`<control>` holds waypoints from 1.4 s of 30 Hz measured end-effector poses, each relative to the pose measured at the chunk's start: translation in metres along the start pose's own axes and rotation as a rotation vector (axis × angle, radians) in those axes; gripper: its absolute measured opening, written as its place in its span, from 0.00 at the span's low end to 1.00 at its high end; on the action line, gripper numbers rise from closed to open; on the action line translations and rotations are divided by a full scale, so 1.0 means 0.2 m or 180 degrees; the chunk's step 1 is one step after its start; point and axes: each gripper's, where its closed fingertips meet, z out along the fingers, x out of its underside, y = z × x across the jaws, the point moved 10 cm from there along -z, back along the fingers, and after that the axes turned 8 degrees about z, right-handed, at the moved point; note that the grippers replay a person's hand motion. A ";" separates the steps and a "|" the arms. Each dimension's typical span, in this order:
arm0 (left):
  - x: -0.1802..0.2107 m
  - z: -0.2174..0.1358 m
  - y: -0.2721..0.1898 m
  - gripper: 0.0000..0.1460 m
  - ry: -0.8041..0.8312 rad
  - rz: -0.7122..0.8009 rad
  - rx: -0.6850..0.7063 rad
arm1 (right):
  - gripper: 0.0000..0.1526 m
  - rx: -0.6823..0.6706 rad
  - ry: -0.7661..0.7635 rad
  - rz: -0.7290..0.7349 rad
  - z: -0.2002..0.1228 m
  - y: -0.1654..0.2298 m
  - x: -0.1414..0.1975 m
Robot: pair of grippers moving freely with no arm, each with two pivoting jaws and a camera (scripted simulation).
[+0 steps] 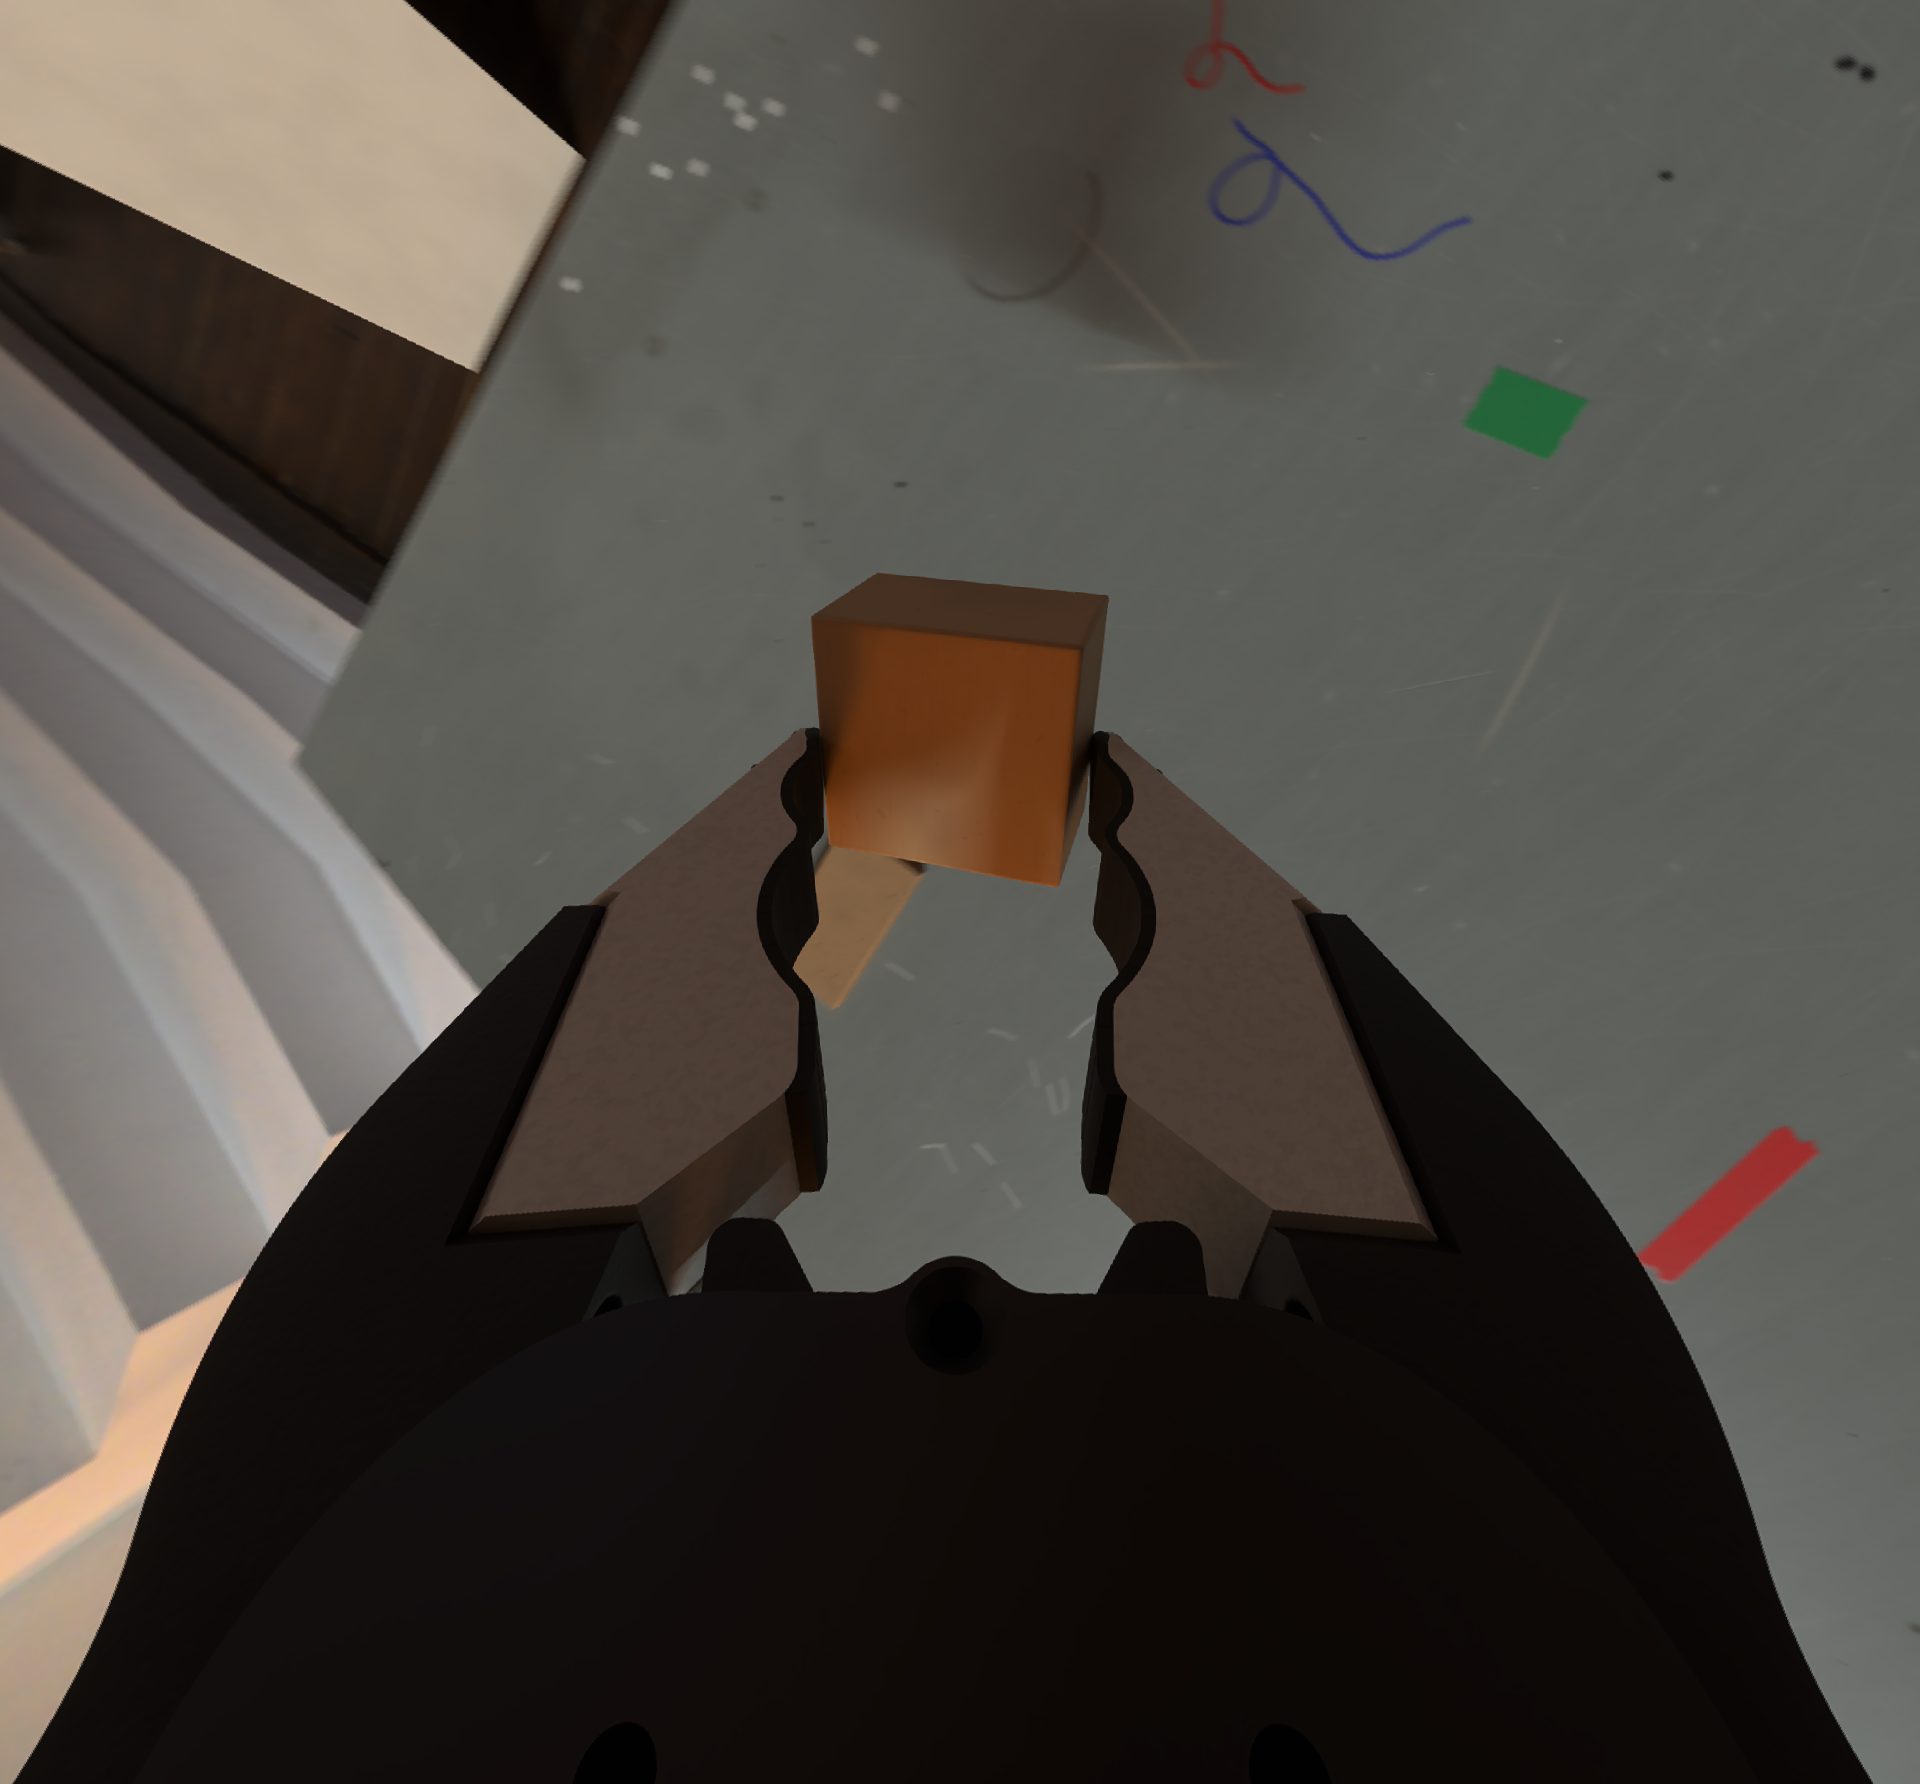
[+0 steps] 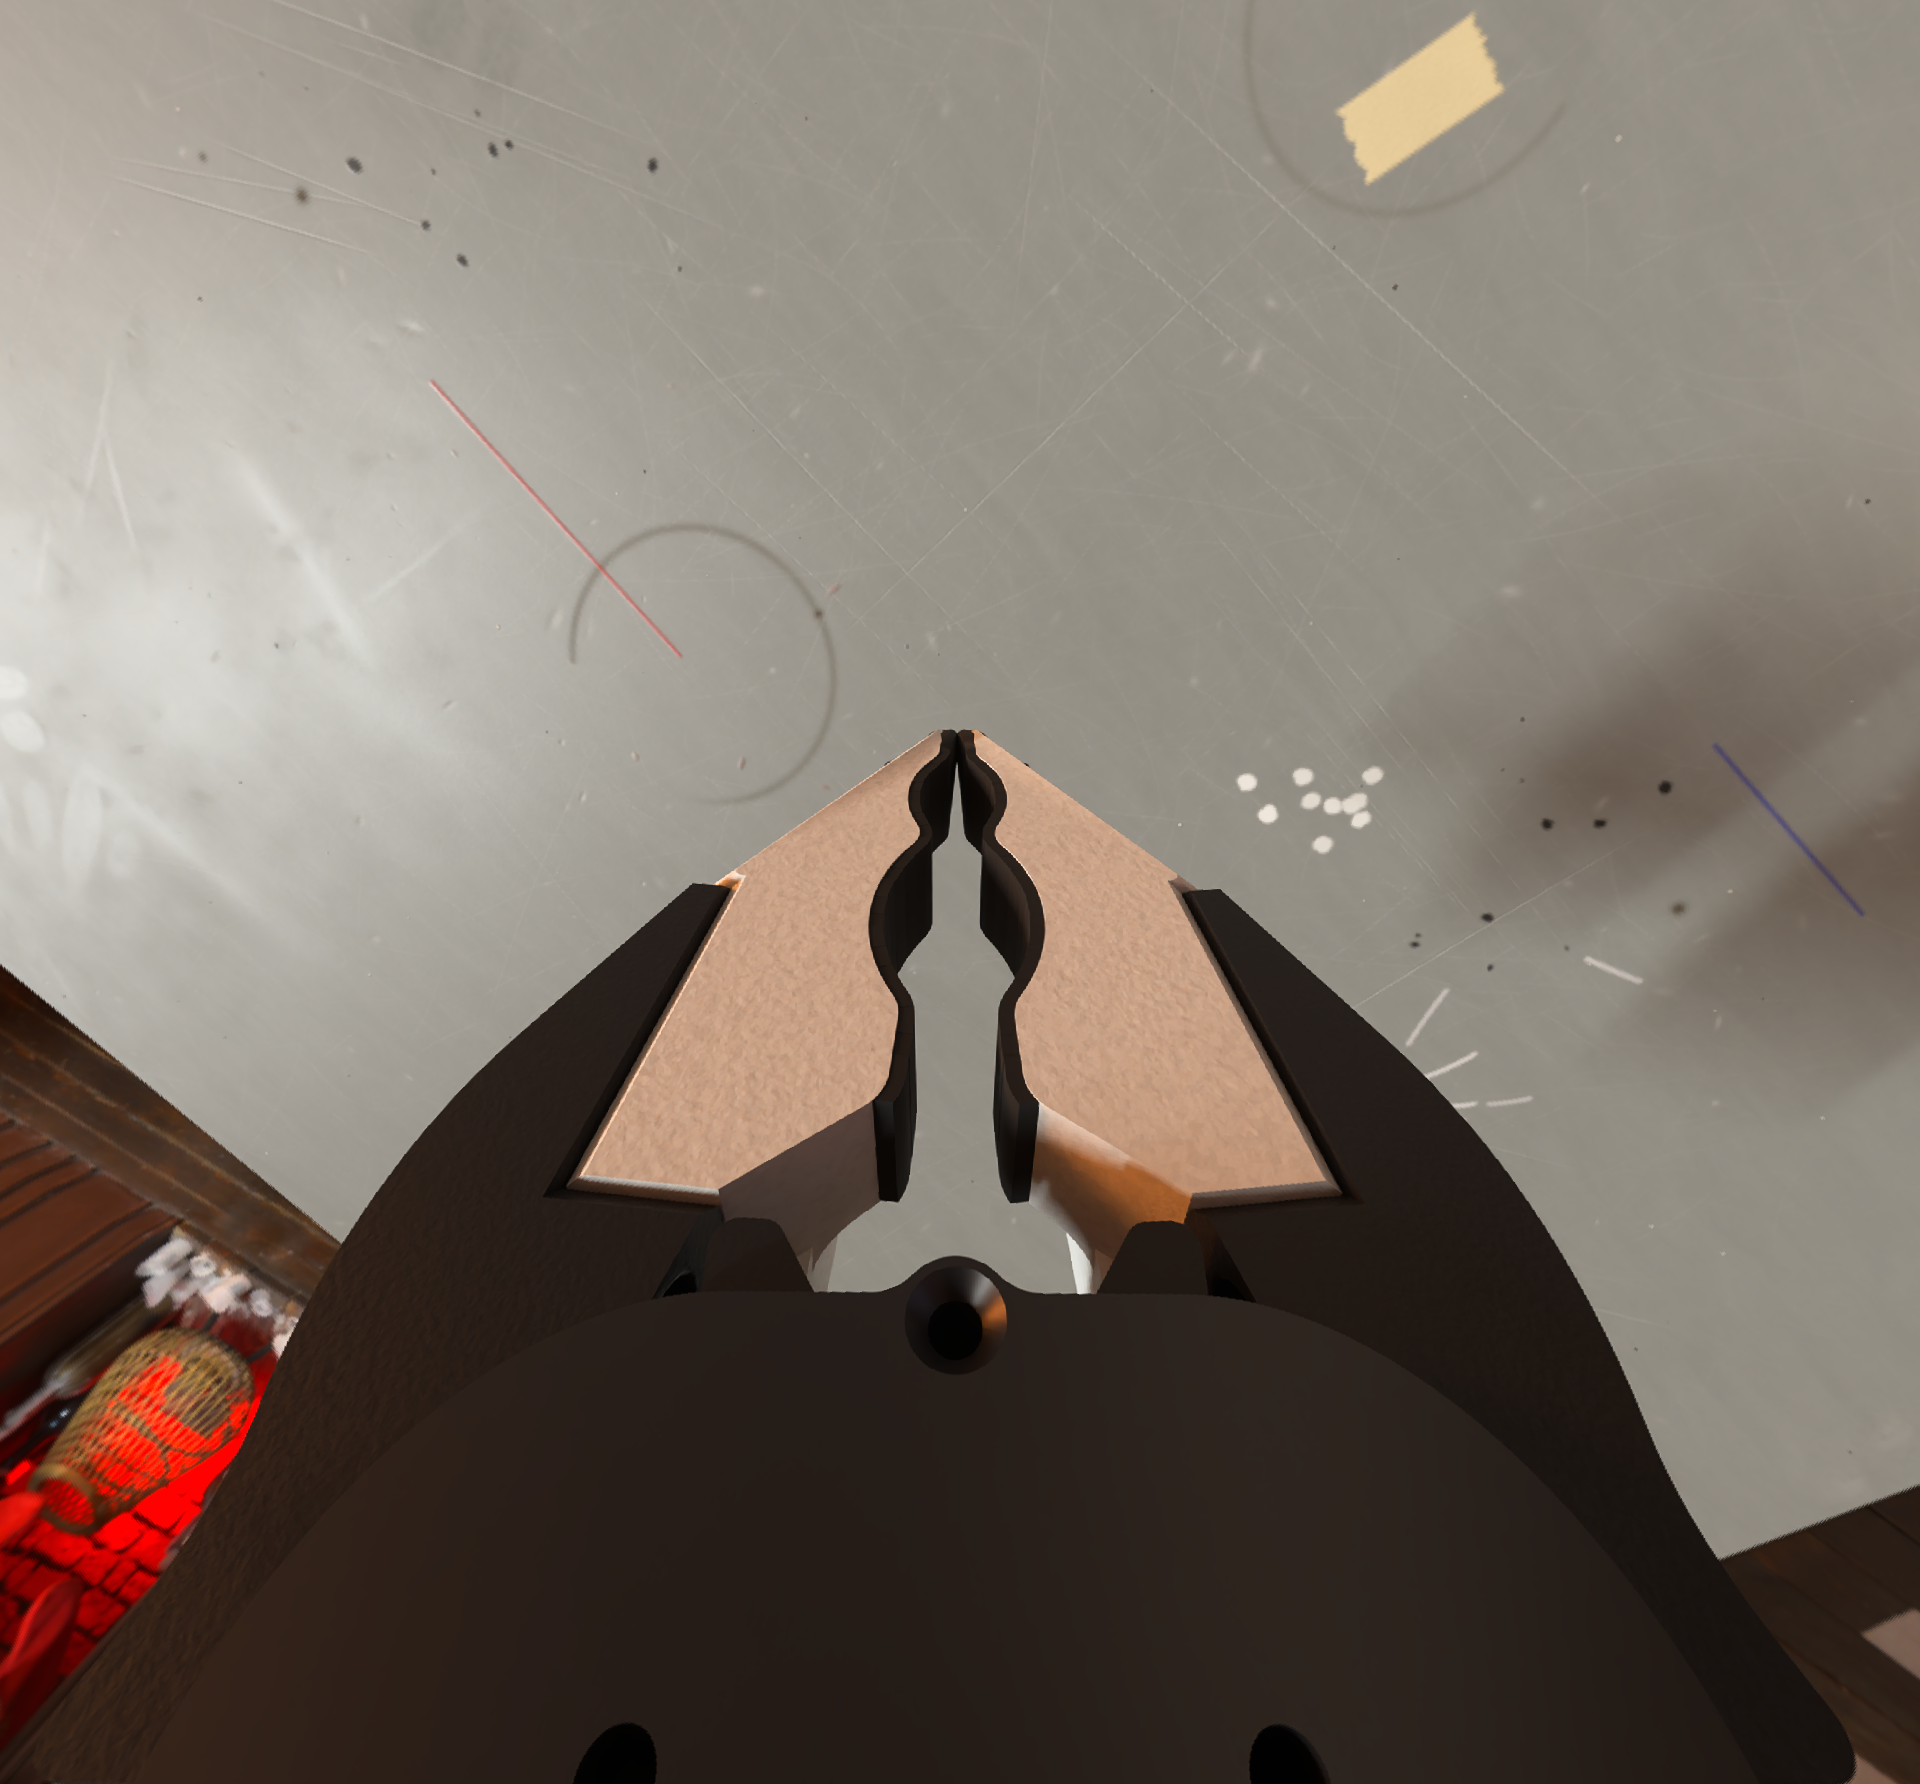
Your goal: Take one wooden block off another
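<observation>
Left gripper (image 1: 954, 747): fingertips pinch the orange block (image 1: 951, 742) on its two side faces, contact near the tips only. Block sits level between the jaws, well clear of the table (image 1: 1351, 591) as far as I can judge from the look-down angle.

Pale block (image 1: 862, 924) shows under and behind it, mostly hidden by the left finger and the orange block. It lies on the table, turned at an angle. Can't tell for sure whether the two blocks touch; the orange one's lower edge overlaps it in view, but it reads as lifted above rather than resting on it.

Progress, my read: grasp done, lift looks done or nearly so. Left to do: confirm separation, carry the orange block aside, set it down on bare table. Open space lies to the right, toward the green patch (image 1: 1524, 412) and red tape (image 1: 1730, 1215).

Risk: the tip-only pinch could let the block pivot or slip during the move.

Right gripper (image 2: 956, 737): jaws pressed together, tips meeting, nothing held. It points at bare scratched table near a strip of tan tape (image 2: 1420, 98). No block in that view; it looks idle.
</observation>
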 end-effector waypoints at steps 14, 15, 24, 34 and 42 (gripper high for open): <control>-0.33 0.72 -0.13 0.35 0.1321 0.2077 0.0359 | 0.00 -0.0201 -0.0252 -0.0171 -0.02 0.00 0.07; -0.33 0.76 -0.13 0.35 0.1349 0.2109 0.0404 | 0.00 -0.0212 -0.0260 -0.0170 -0.02 -0.01 0.07; -0.32 0.87 -0.07 0.35 0.0824 0.2089 0.0548 | 0.00 -0.0253 -0.0277 -0.0205 -0.02 -0.01 0.06; -0.27 0.93 -0.04 0.35 0.0922 0.2019 0.0566 | 0.00 -0.0254 -0.0275 -0.0261 -0.02 0.00 0.05; -0.26 0.93 -0.03 0.35 0.0891 0.1891 0.0555 | 0.00 -0.0299 -0.0222 -0.0238 0.00 0.00 0.05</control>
